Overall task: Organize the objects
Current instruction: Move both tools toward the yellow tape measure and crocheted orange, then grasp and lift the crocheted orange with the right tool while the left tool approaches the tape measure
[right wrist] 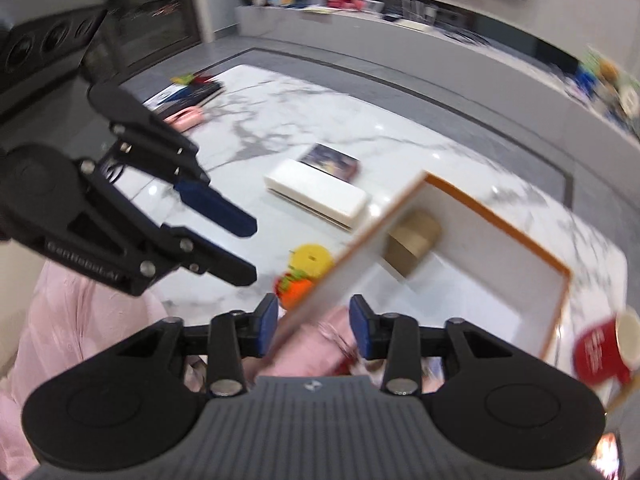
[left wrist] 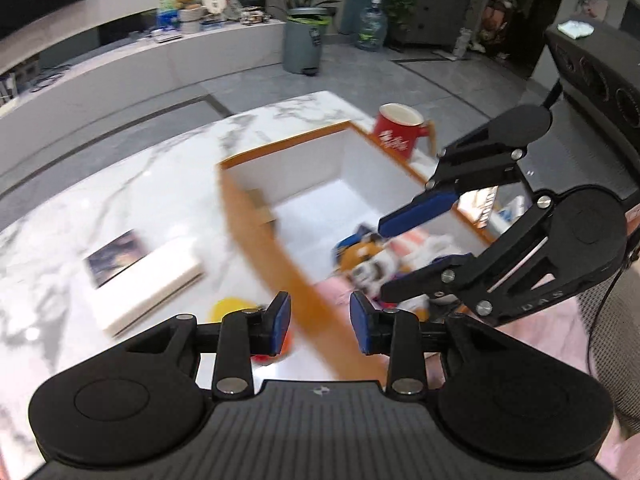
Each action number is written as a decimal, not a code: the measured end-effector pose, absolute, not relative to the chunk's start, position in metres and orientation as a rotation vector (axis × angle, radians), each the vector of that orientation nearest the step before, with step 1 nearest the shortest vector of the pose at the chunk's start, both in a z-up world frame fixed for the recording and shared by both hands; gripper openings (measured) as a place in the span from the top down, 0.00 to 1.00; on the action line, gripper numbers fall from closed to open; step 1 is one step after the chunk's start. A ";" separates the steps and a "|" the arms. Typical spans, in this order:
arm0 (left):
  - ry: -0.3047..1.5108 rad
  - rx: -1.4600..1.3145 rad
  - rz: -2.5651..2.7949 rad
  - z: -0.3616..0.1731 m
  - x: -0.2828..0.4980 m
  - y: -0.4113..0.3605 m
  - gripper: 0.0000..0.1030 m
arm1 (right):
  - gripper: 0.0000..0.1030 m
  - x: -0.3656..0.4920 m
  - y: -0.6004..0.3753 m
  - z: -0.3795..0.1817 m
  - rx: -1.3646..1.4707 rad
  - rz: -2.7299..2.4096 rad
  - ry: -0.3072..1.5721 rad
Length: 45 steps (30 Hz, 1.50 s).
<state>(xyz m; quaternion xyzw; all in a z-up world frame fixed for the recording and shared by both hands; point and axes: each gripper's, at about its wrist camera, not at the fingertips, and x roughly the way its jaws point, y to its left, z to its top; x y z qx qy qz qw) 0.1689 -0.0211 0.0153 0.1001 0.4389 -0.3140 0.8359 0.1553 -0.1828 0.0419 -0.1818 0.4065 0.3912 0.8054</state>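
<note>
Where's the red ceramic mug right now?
The red ceramic mug stands on the marble table, just outside the orange-rimmed box's far wall.

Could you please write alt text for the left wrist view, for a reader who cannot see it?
An open hand-held gripper hovers over the orange-rimmed white box on a marble table; a second hand-held gripper reaches into the box from the right, beside a red mug.

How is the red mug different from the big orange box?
The red mug is round with a handle; the orange box is square-cornered with flat walls. The mug is red outside and much smaller; the box has orange outer walls and is far bigger. The mug stands outside, beside the box's far wall; the box holds things inside, including a small brown carton. Both are open at the top, white inside, and sit on the marble table.
</note>
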 end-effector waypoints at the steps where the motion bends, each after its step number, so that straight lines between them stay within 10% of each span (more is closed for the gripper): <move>1: 0.931 0.213 -0.650 0.014 0.170 -0.012 0.61 | 0.52 0.154 -0.172 0.041 -0.415 0.852 0.863; 27: 0.999 0.165 -0.708 -0.074 0.211 0.064 0.61 | 0.55 0.211 -0.021 -0.097 -0.994 0.893 1.165; 45: 0.968 0.352 -0.797 -0.066 0.216 0.041 0.44 | 0.60 0.205 -0.035 -0.071 -0.960 0.932 1.100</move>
